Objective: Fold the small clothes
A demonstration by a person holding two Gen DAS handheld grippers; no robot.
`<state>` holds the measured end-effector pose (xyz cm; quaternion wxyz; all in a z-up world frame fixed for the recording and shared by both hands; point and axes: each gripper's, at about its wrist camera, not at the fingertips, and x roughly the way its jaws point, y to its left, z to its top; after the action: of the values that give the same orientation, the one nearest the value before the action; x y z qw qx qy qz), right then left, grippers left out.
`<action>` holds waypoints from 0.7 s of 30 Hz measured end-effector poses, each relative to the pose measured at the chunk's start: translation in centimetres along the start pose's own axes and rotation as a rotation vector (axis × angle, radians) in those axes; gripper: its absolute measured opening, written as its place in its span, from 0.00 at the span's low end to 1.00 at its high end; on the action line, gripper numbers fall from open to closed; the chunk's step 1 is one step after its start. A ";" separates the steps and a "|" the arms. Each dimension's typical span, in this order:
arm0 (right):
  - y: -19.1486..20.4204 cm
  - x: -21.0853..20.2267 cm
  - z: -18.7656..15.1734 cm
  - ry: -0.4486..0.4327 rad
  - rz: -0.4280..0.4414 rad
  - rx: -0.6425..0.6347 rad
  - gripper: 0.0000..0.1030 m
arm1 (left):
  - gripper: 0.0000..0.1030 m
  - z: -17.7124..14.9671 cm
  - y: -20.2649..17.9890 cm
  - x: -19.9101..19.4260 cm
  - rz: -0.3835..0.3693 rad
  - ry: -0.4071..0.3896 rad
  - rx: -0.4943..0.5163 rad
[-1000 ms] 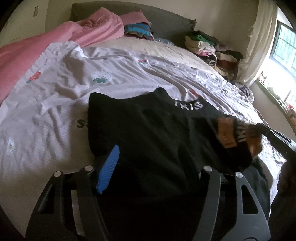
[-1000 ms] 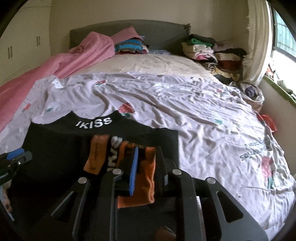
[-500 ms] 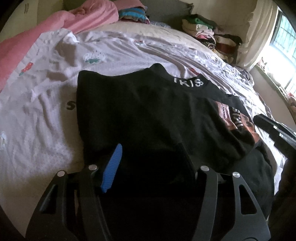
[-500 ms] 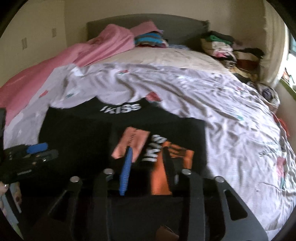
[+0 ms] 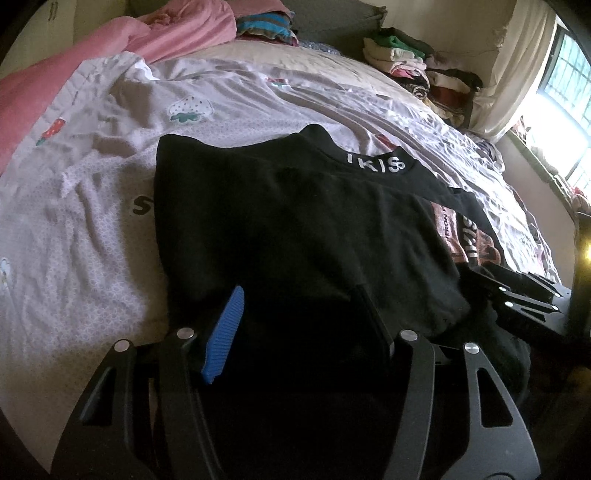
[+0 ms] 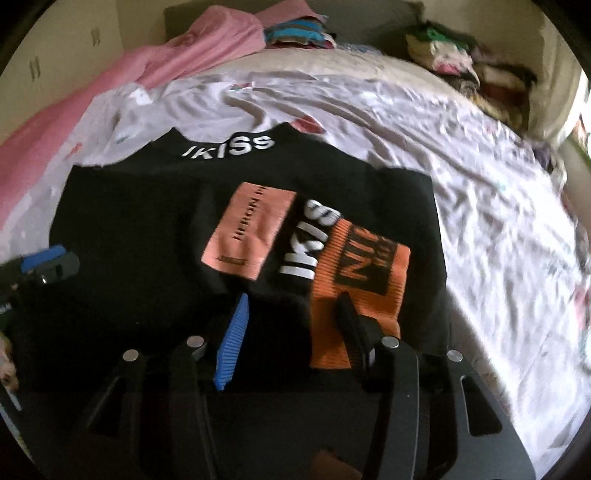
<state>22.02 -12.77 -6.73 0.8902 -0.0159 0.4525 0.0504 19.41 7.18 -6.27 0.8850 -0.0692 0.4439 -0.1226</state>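
A black top [image 5: 295, 221] with white "IKISS" lettering on the collar lies on the bed, partly folded. It also shows in the right wrist view [image 6: 147, 229], with its orange and pink sleeve patches [image 6: 354, 266] laid over the body. My left gripper [image 5: 299, 306] is open, jaws wide over the garment's near hem. My right gripper [image 6: 291, 306] is open just above the folded sleeve and holds nothing. Each gripper shows at the edge of the other's view.
The bed has a wrinkled white printed sheet [image 5: 92, 192]. A pink blanket [image 5: 122, 40] lies along the left side. Folded clothes [image 5: 266, 26] sit by the headboard and a pile of clothes [image 5: 424, 70] at the far right near a window.
My right gripper has let go of the orange-patched sleeve, which now lies on the top's body, and its jaws have opened wide. Both grippers have dropped closer to the garment.
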 end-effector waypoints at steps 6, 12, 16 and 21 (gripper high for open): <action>0.0 -0.9 -0.1 -0.033 -0.003 0.014 0.46 | 0.51 0.0 0.0 0.0 -0.001 0.000 -0.003; 0.1 -2.5 -0.4 -0.068 0.023 0.012 0.47 | 0.51 -0.1 0.1 -0.1 0.000 0.000 -0.002; 0.2 -3.1 -0.4 -0.085 0.031 0.012 0.53 | 0.51 0.0 0.0 -0.2 -0.001 -0.002 -0.002; 0.2 -4.0 -0.6 -0.103 0.031 0.016 0.62 | 0.51 0.1 -0.1 -0.6 -0.006 -0.006 -0.009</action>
<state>19.22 -12.93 -3.87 0.9116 0.0011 0.4065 0.0614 19.08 7.30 -5.72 0.8855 -0.0750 0.4417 -0.1232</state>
